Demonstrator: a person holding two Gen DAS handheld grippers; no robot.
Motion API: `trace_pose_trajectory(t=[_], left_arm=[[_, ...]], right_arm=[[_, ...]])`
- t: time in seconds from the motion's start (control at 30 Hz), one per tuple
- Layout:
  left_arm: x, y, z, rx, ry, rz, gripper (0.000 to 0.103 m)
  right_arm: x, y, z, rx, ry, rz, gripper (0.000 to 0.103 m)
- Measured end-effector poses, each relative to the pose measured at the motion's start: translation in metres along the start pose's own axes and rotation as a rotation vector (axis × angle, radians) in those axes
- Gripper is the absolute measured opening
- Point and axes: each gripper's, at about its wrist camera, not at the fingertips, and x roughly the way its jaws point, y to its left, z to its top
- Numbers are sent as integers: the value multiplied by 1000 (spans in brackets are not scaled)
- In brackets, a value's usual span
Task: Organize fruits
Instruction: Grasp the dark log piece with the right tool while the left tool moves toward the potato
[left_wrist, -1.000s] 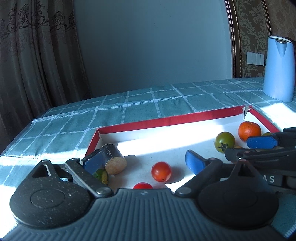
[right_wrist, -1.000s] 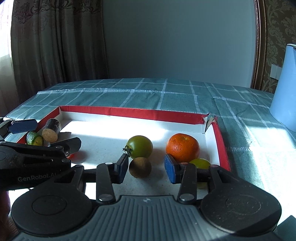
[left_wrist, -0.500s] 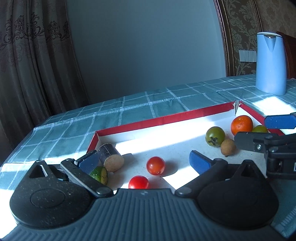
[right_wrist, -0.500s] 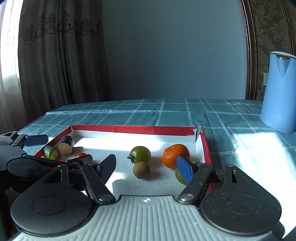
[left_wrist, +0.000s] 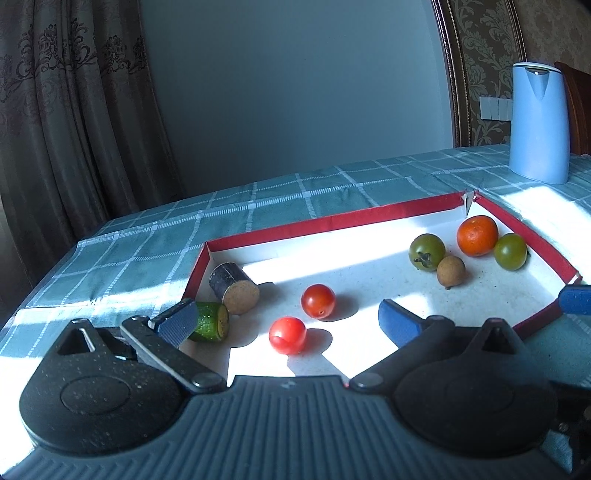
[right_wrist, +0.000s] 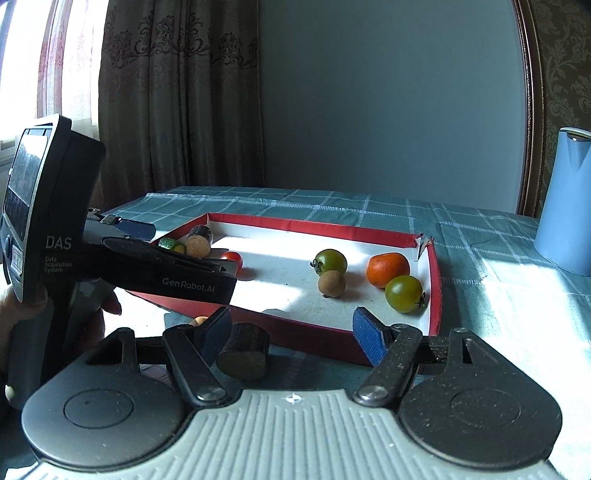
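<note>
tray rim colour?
Red outside, white inside: the tray rim shows best in the left wrist view.

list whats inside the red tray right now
Inside the red tray: two red tomatoes, two green tomatoes, an orange, a brown longan, a sugarcane piece and a cucumber chunk. The near edge is hidden by the left gripper.

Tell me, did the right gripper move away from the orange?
Yes. The right gripper backed out toward the tray's near edge; the orange now sits farther ahead.
</note>
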Motion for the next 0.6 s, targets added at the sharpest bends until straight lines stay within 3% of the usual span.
trace_pose_trajectory(t=[0.1, 0.27, 0.33, 0.6], left_arm=[[-2, 4, -1, -20, 7, 2, 103], [-2, 8, 0, -39, 13, 1, 103], [-2, 7, -1, -33, 11, 4, 103], [-6, 3, -3, -6, 1, 8, 103]], right_arm=[[7, 16, -3, -80, 47, 12, 71], [23, 24, -5, -104, 132, 21, 67], [30, 23, -6, -96, 173, 32, 51], [34, 12, -3, 5, 177, 97, 35]])
